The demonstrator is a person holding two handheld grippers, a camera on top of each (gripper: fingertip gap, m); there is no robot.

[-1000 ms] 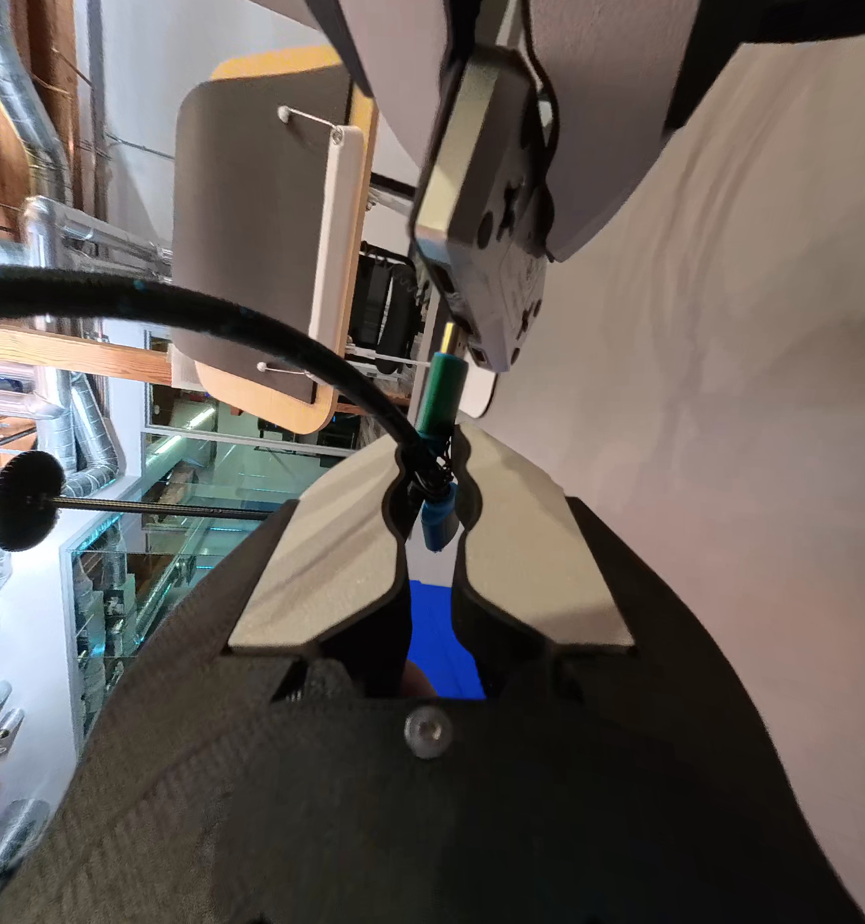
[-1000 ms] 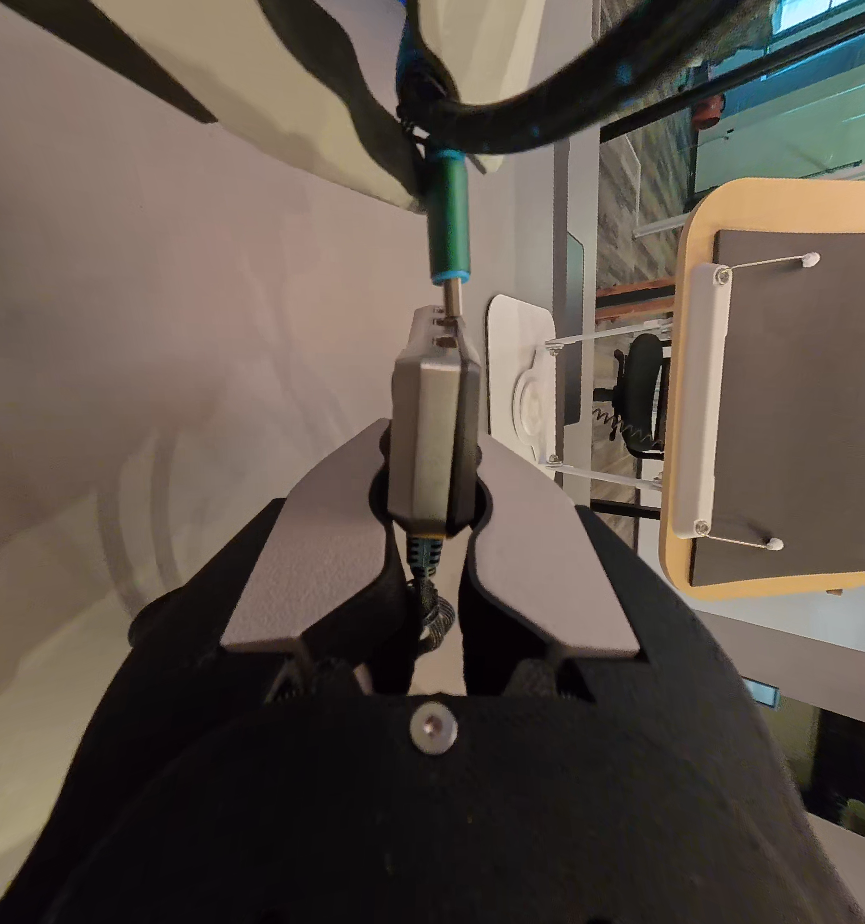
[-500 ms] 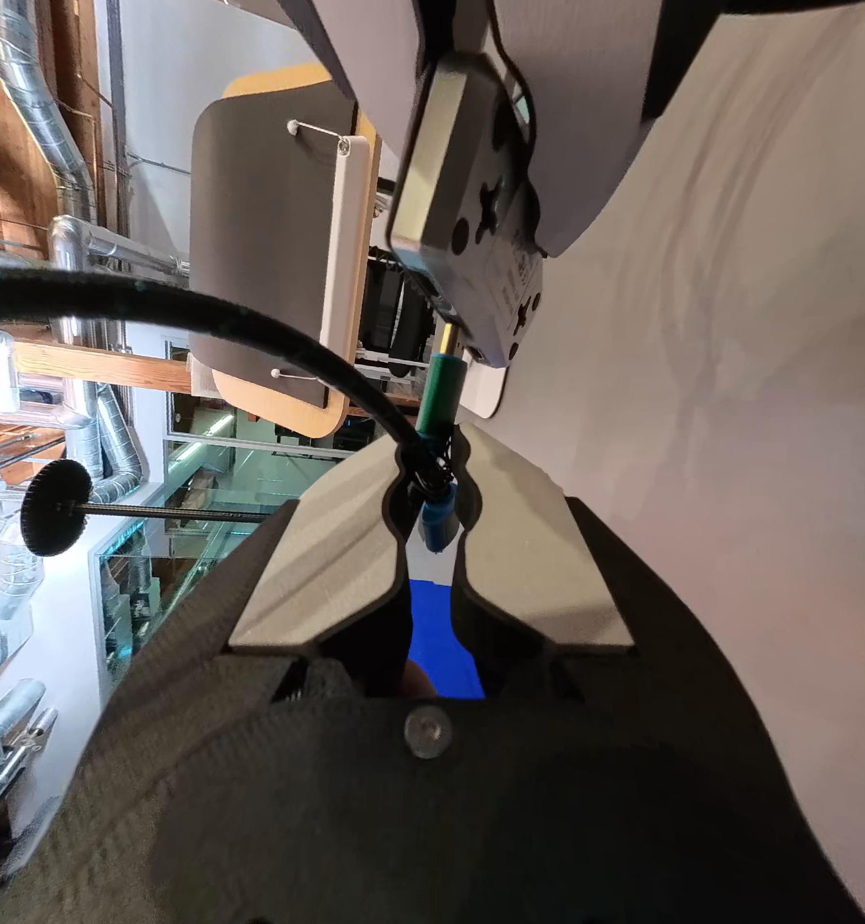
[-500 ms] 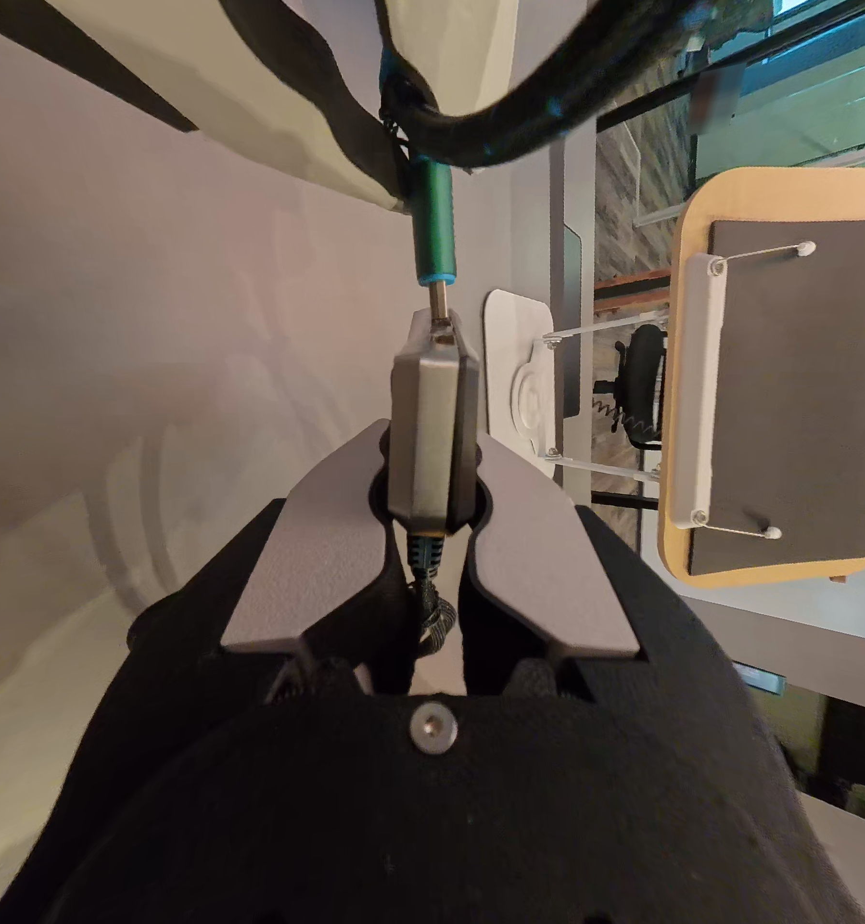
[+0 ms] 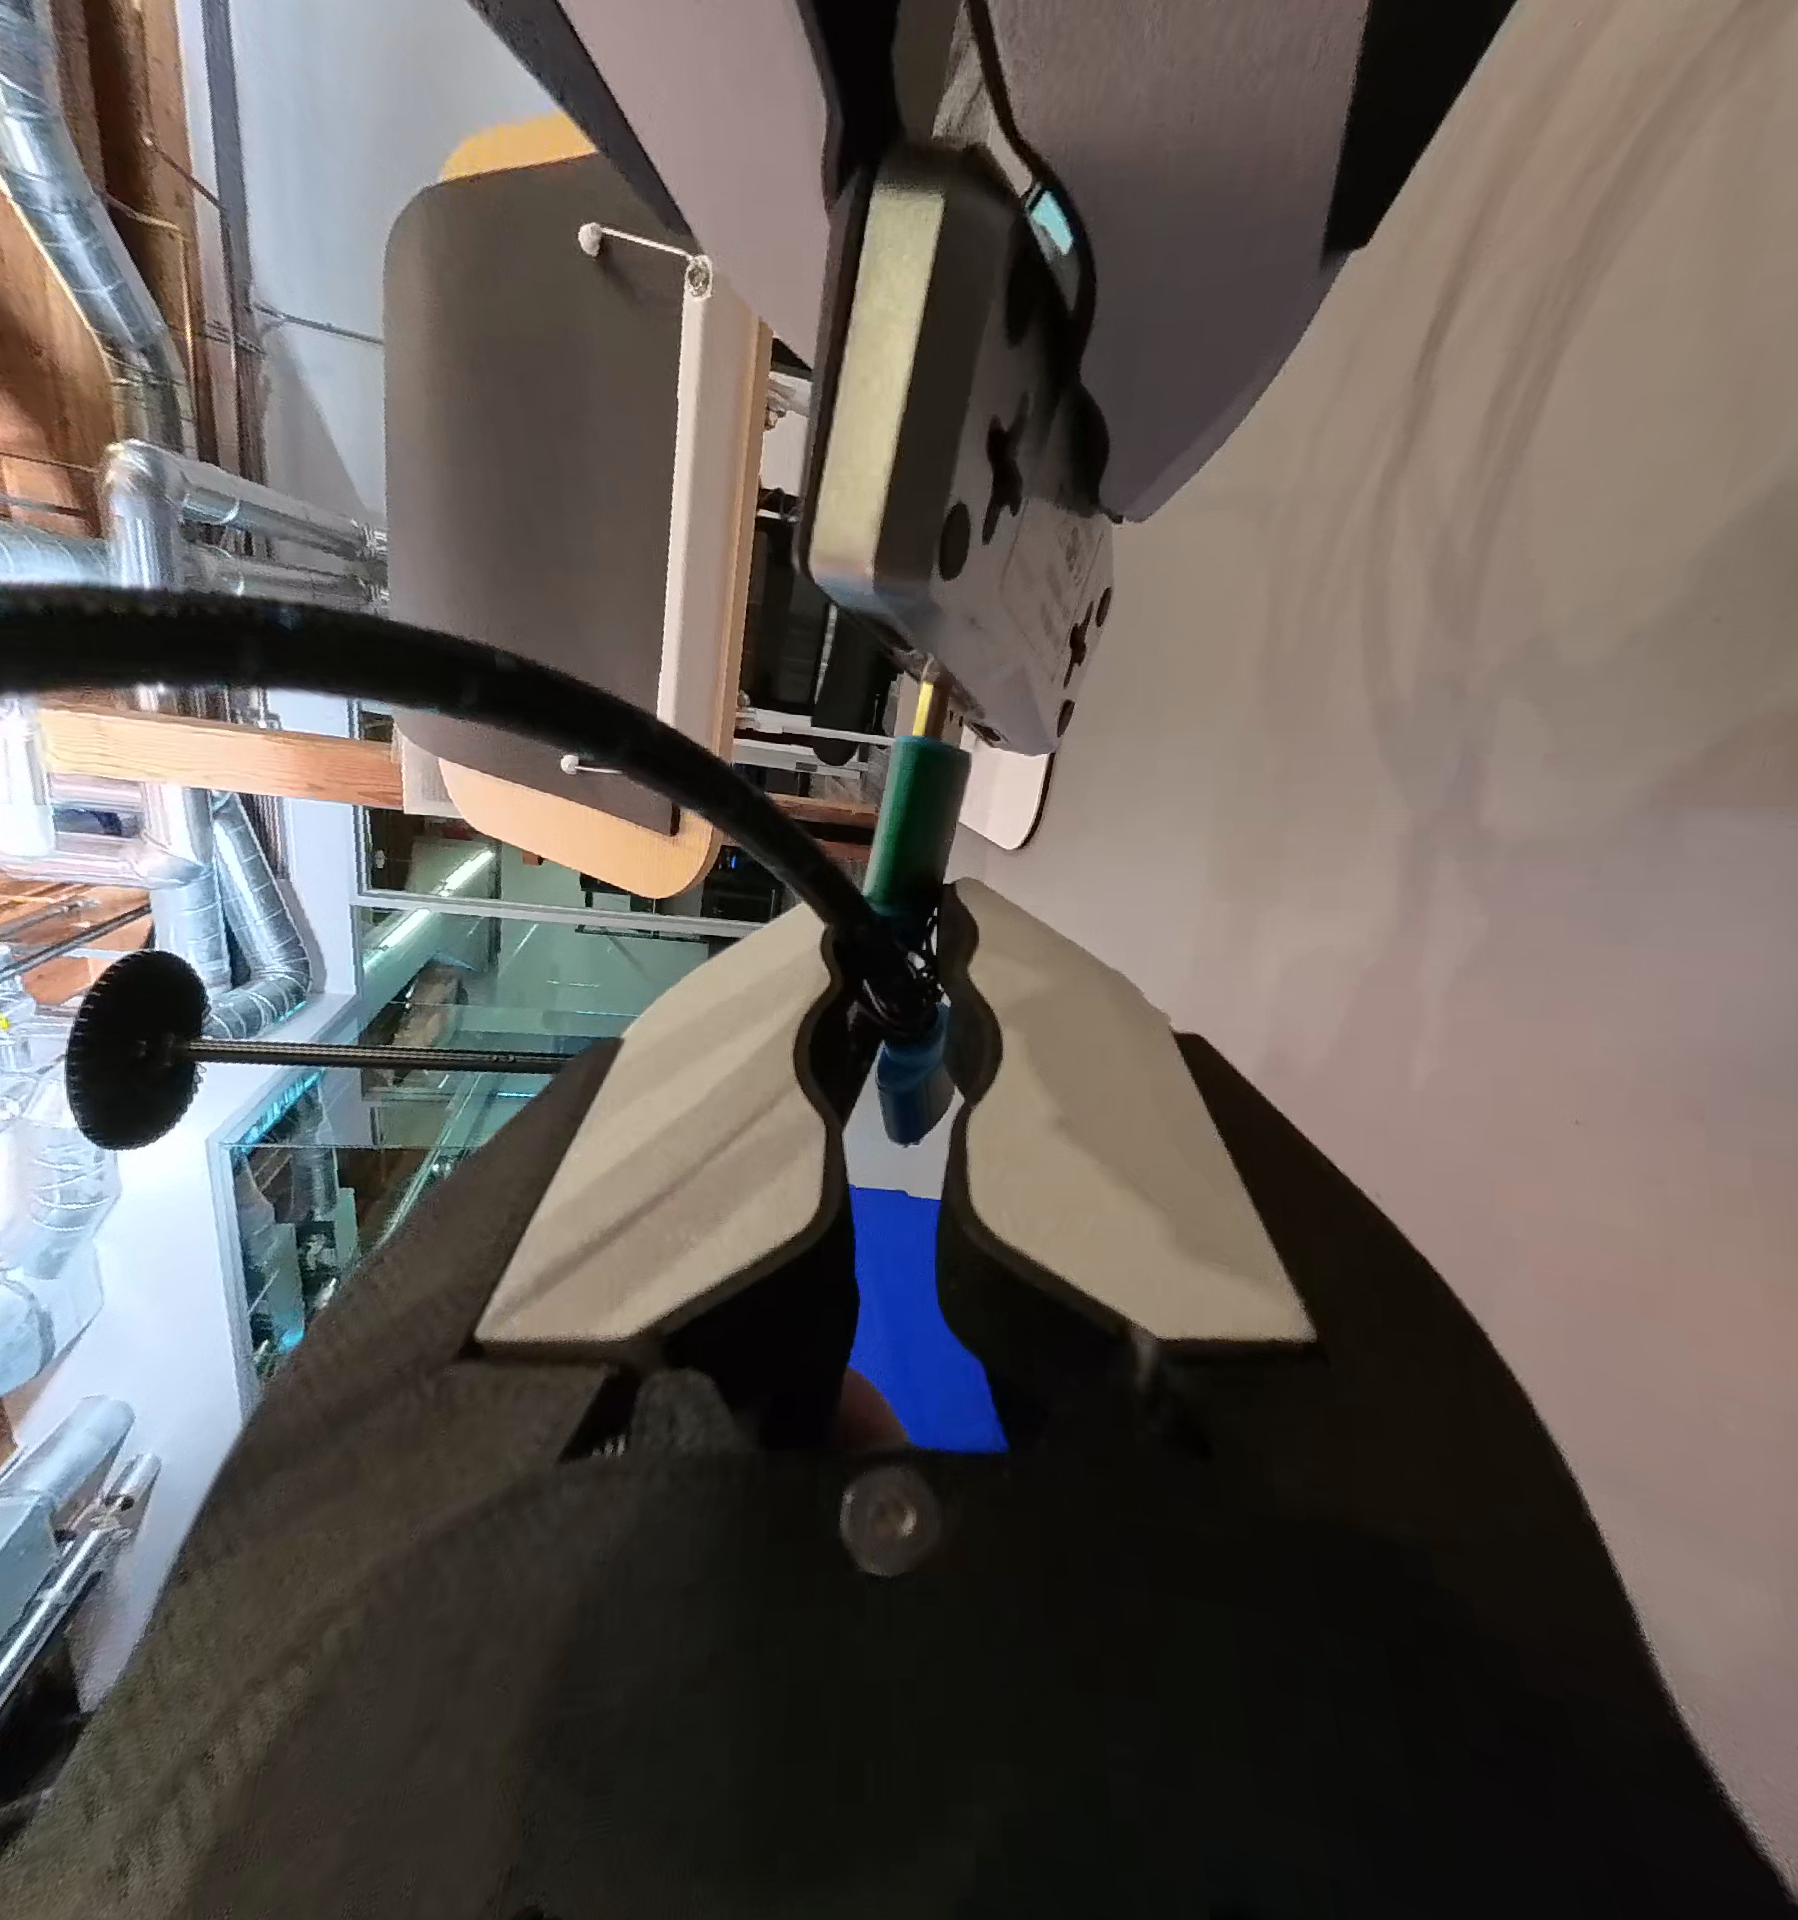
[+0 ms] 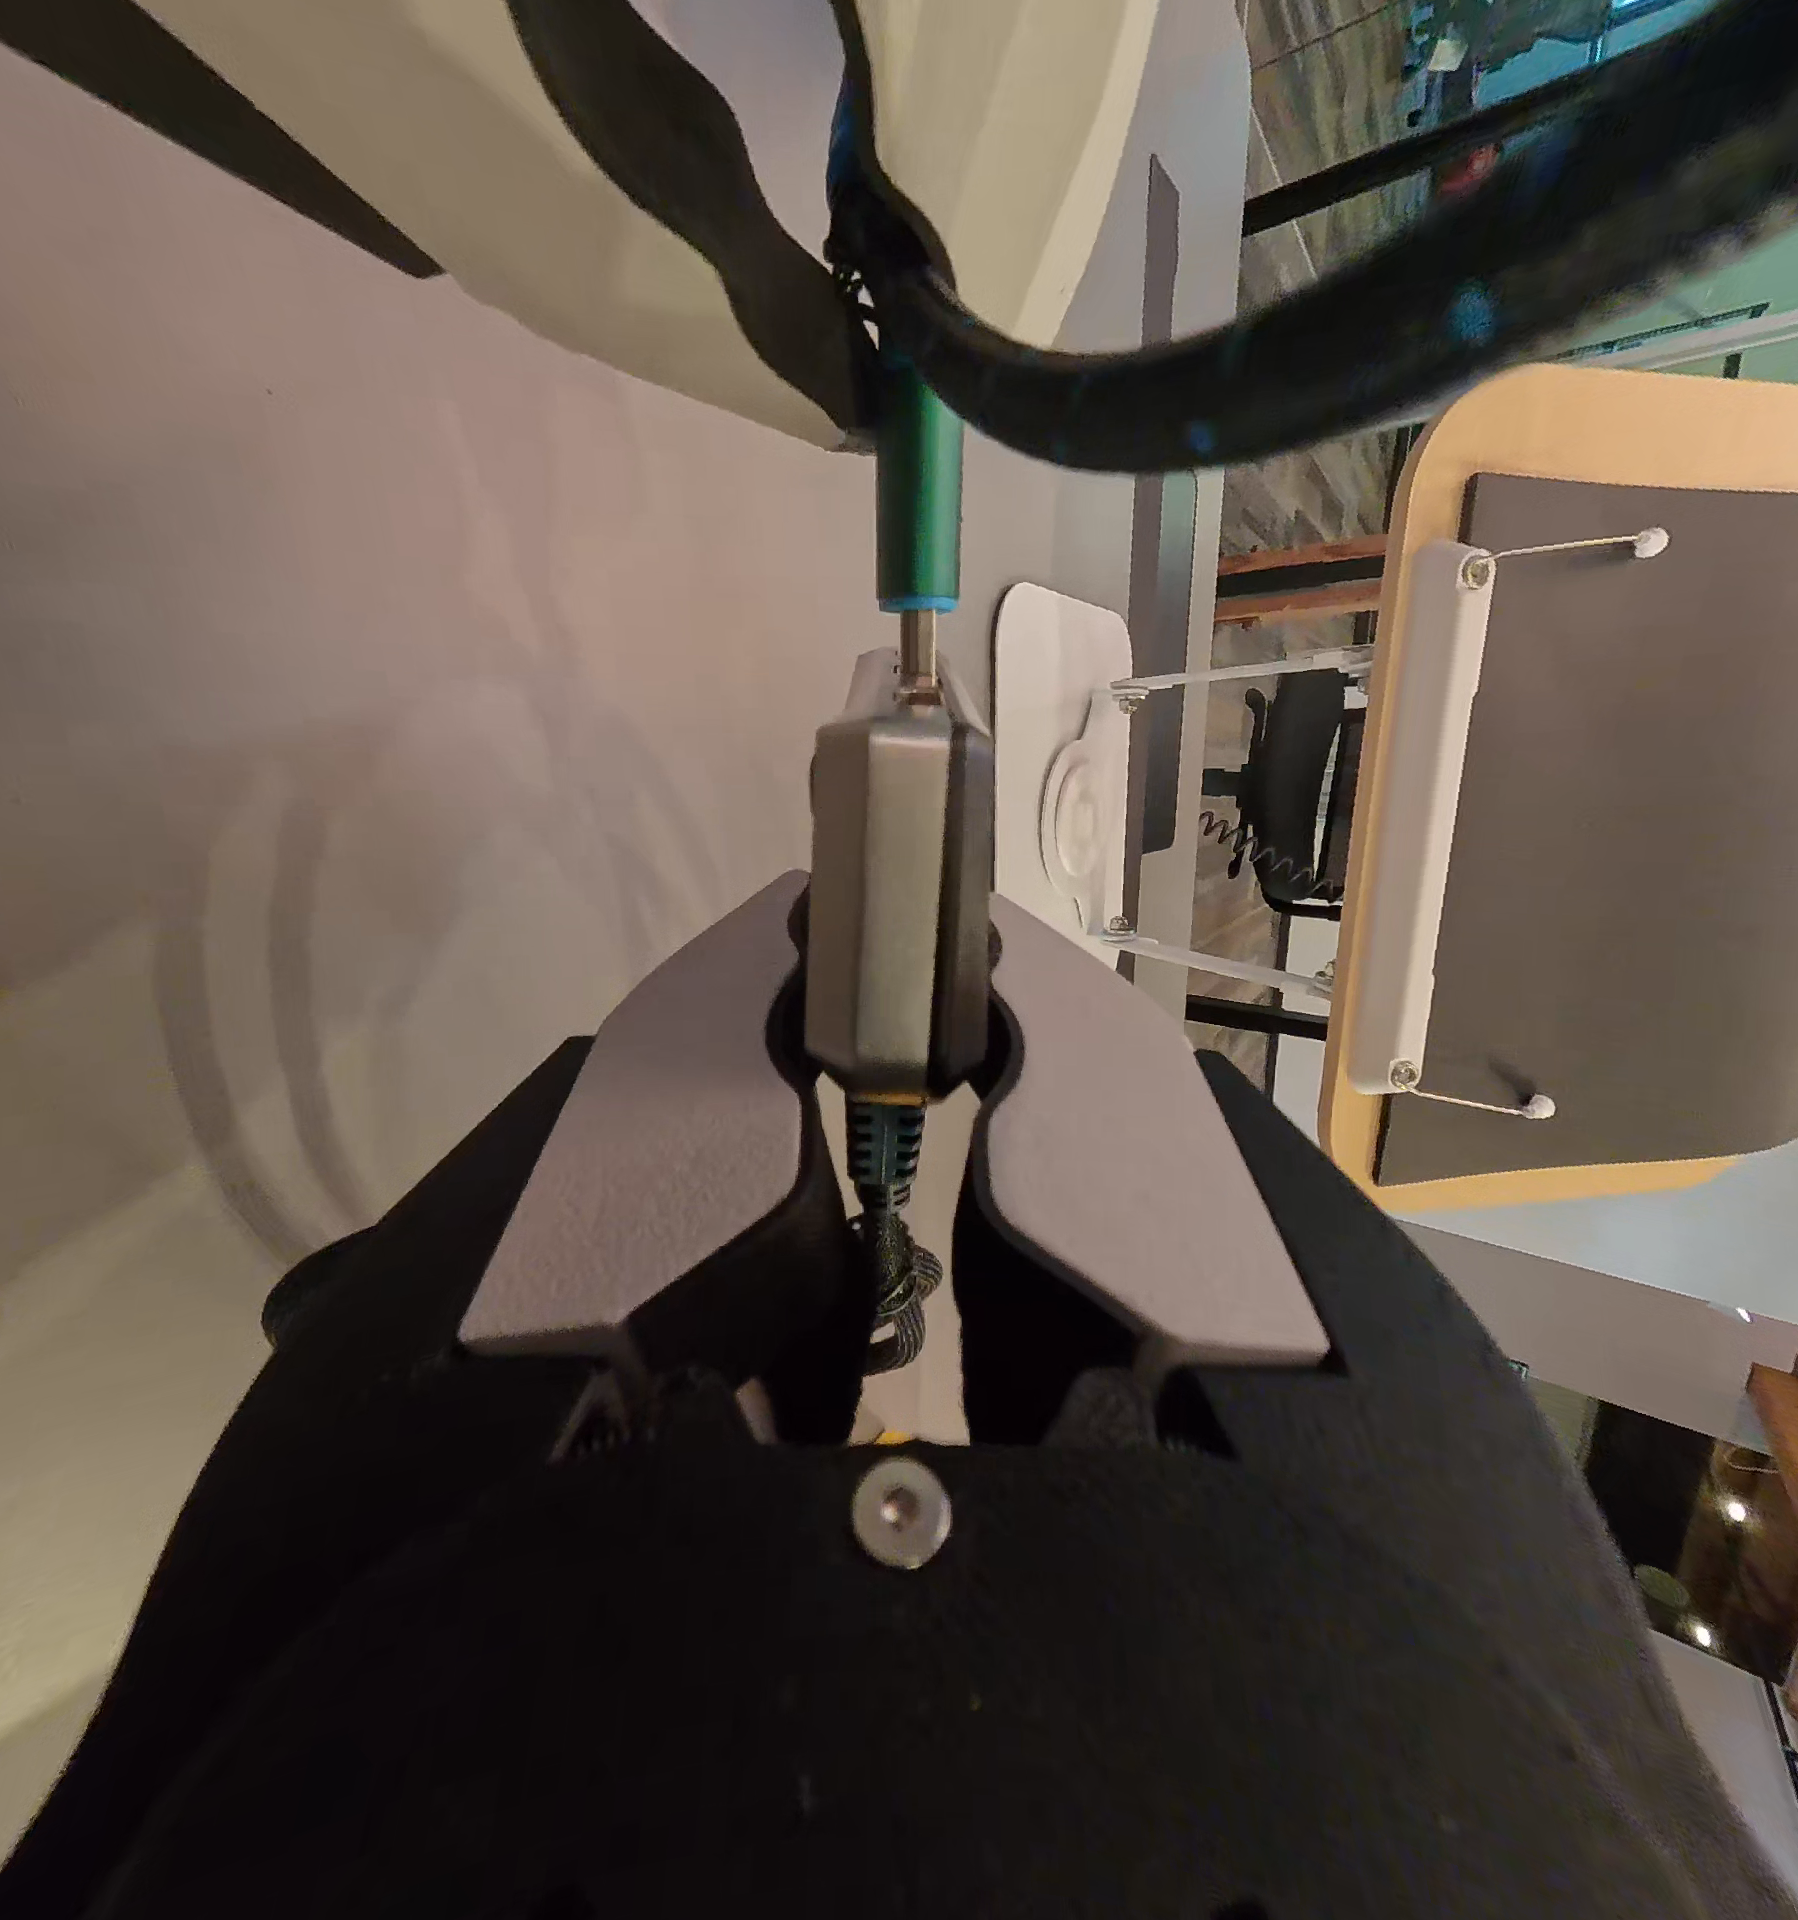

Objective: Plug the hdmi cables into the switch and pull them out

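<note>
The black cable [image 5: 355, 665] runs off the left edge in the left wrist view. The switch's [image 6: 890, 894] port is hidden edge-on; whether the green plug [image 6: 918, 499] sits fully home cannot be told.

Switch [image 6: 890, 894]: smooth, satin grey metal-look casing with a darker matt back half. Plug body [image 6: 918, 499]: green, with an anodised-metal sheen, a pale blue collar and a bare shiny metal tip. Cable [image 5: 375, 665]: black braided cloth sleeve, rough and matt. Left gripper [image 5: 900, 997] and right gripper [image 6: 895, 966]: matt, finely grained grey pads on black bodies of ribbed, printed-looking plastic, each with a bright metal screw. Board [image 6: 1643, 821] behind: pale wood edge, matt dark grey face.
</note>
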